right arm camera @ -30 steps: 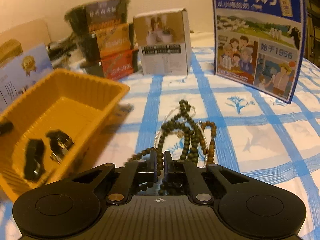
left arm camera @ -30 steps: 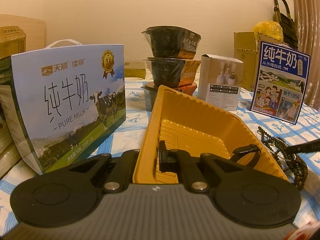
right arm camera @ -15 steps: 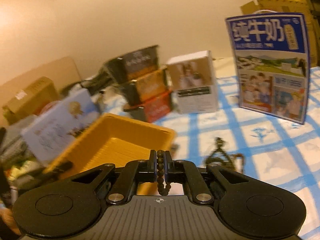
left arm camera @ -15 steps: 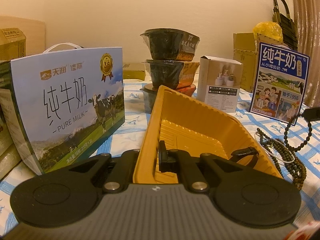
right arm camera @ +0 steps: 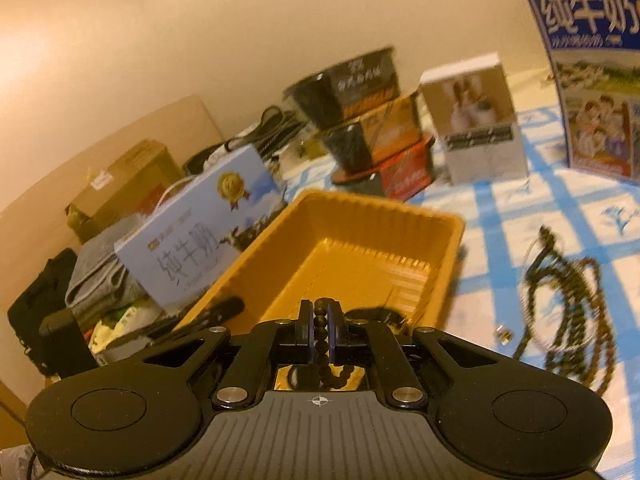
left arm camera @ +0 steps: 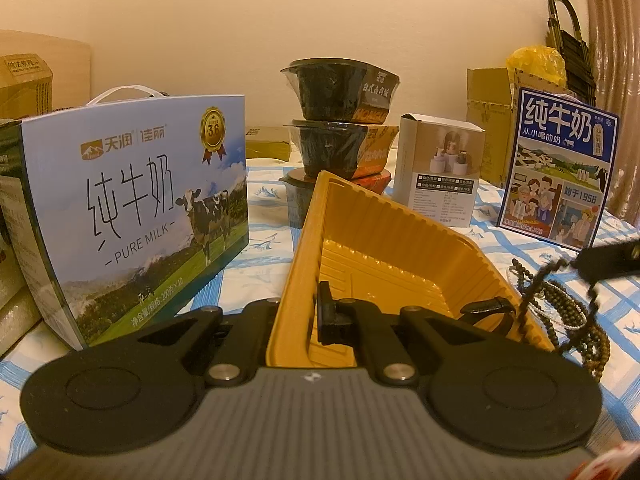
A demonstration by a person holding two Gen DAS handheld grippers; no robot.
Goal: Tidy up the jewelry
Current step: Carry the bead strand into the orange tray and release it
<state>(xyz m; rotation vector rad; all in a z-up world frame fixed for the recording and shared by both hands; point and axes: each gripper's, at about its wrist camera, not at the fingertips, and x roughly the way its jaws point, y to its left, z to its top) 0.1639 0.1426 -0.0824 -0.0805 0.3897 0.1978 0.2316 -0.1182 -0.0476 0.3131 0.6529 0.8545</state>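
Milk carton (left arm camera: 136, 216) crowds tray (left arm camera: 396, 240) leftward

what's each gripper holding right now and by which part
Left gripper pinches the yellow tray by its near rim. Right gripper pinches a dark bead strand along its length.

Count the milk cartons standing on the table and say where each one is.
2. The pale blue Pure Milk carton stands left of the yellow tray; the dark blue milk carton stands far right, beyond the beads. Others may hide behind the clutter.
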